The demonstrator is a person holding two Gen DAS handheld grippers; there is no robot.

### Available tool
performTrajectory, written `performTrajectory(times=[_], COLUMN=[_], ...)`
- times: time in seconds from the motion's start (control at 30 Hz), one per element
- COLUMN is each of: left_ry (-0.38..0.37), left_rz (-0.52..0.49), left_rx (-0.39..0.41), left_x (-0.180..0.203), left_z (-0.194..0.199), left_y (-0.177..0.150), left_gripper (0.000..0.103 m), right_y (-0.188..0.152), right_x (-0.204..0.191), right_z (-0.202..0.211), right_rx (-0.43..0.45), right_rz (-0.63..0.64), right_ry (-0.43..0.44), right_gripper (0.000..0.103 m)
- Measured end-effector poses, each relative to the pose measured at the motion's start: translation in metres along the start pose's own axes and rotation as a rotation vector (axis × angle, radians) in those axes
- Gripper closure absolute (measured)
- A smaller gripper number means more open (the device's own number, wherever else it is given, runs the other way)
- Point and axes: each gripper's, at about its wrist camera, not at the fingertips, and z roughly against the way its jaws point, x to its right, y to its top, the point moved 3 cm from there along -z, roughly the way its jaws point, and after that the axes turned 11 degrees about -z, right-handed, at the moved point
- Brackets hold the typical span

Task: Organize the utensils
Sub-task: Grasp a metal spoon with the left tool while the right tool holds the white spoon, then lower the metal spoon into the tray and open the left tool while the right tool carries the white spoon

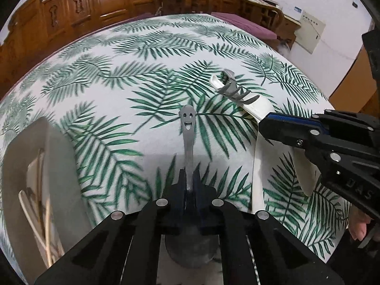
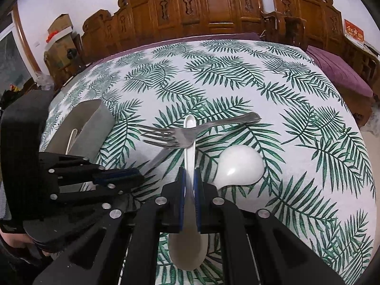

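Note:
My left gripper (image 1: 189,178) is shut on a metal spoon (image 1: 188,128) with a smiley-face handle end; its bowl hangs below the jaws. My right gripper (image 2: 189,178) is shut on a white plastic spoon (image 2: 189,142), whose handle runs under a metal fork (image 2: 190,130) lying across it. The fork (image 1: 234,90) and that white spoon (image 1: 251,105) also show in the left wrist view, with the right gripper (image 1: 263,125) on the spoon. A second white spoon (image 2: 239,166) lies bowl up at the right. A grey utensil holder (image 1: 49,166) with chopsticks stands at the left.
The table wears a white cloth with green palm leaves (image 2: 237,76). Carved wooden chairs (image 2: 213,11) stand along its far edge. The grey holder (image 2: 92,123) and the left gripper (image 2: 133,173) show at left in the right wrist view.

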Motion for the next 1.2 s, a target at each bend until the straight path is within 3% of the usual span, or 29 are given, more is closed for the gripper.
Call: performTrajectory(times=[0.33, 0.73, 1.2], left_ry=[0.046, 0.091, 0.127], left_rz=[0.045, 0.066, 0.081], left_rx=[0.065, 0.117, 0.188], left_x=[-0.02, -0.035, -0.043], left_z=[0.053, 0.103, 0.166], left_y=[-0.01, -0.017, -0.028], left_gripper=[0.098, 0.098, 0.098], right_y=[0.0, 0.0, -0.002], right_x=[-0.034, -0.056, -0.094], right_z=[0.009, 0.029, 0.088], right_rx=[0.015, 0.06, 0.11], right_rz=[0.03, 0.065, 0.122], right_ry=[0.064, 0.055, 0.048], right_gripper=[0.094, 0.094, 0.094])
